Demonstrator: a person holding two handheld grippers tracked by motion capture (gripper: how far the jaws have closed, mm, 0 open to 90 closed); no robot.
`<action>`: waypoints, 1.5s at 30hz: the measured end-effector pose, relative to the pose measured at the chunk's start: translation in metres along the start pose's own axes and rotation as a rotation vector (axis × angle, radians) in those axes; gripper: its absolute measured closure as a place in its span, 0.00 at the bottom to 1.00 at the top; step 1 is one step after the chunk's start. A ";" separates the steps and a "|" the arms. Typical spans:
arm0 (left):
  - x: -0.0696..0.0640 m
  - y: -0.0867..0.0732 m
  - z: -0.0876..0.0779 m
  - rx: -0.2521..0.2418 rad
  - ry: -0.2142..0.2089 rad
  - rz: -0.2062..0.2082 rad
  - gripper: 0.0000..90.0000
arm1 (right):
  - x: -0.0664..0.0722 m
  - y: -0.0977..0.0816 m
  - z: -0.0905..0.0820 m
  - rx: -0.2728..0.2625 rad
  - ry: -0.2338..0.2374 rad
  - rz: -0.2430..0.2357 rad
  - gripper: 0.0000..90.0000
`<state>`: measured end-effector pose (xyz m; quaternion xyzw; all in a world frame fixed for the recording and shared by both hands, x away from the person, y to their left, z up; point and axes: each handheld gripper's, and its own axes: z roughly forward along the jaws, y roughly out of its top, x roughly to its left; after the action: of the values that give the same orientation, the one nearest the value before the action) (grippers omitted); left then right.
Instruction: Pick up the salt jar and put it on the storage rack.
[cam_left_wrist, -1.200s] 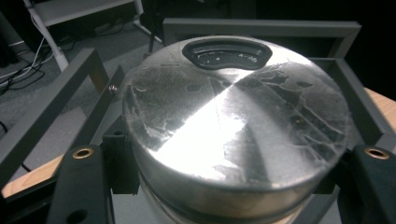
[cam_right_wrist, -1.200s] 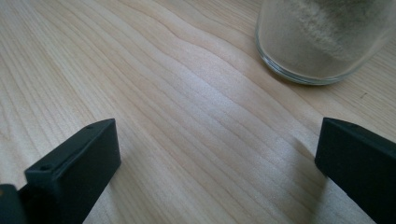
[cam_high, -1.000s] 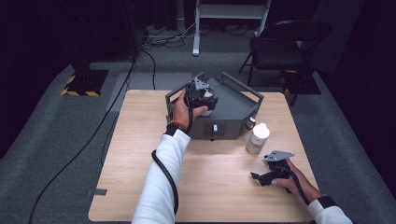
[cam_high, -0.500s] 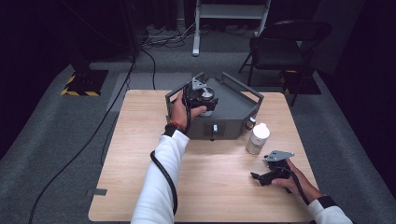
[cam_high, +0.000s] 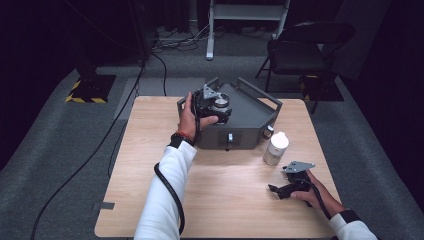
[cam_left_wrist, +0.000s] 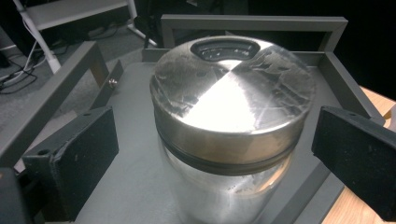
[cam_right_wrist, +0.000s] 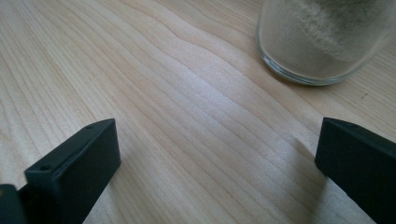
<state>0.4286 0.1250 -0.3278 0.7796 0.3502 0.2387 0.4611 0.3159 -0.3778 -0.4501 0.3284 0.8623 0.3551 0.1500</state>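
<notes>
Left tool (cam_left_wrist: 215, 154) just opened wide, straddling steel jar (cam_left_wrist: 229, 116) untouched.

the high view looks forward and down on the whole desk (cam_high: 150, 200); the left gripper view sits close over the steel jar (cam_left_wrist: 229, 126), the right gripper view low over the desk by the glass jar (cam_right_wrist: 322, 42), both seen from above.

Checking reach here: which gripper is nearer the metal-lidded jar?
Left. The left gripper straddles the metal-lidded jar, jaws just opened; the right gripper rests far off on the table.
</notes>
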 end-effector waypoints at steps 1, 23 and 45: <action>-0.002 0.001 -0.001 -0.001 0.004 0.018 0.00 | 0.000 0.000 0.000 0.000 0.000 0.000 0.00; -0.024 0.007 -0.049 0.009 0.038 0.207 0.00 | 0.000 0.001 0.000 0.001 -0.001 0.002 0.00; -0.033 -0.022 -0.089 0.004 0.000 0.246 0.01 | 0.000 0.001 0.001 0.001 -0.002 0.004 0.00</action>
<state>0.3382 0.1559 -0.3081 0.8176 0.2521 0.2927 0.4270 0.3166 -0.3766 -0.4499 0.3303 0.8617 0.3547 0.1502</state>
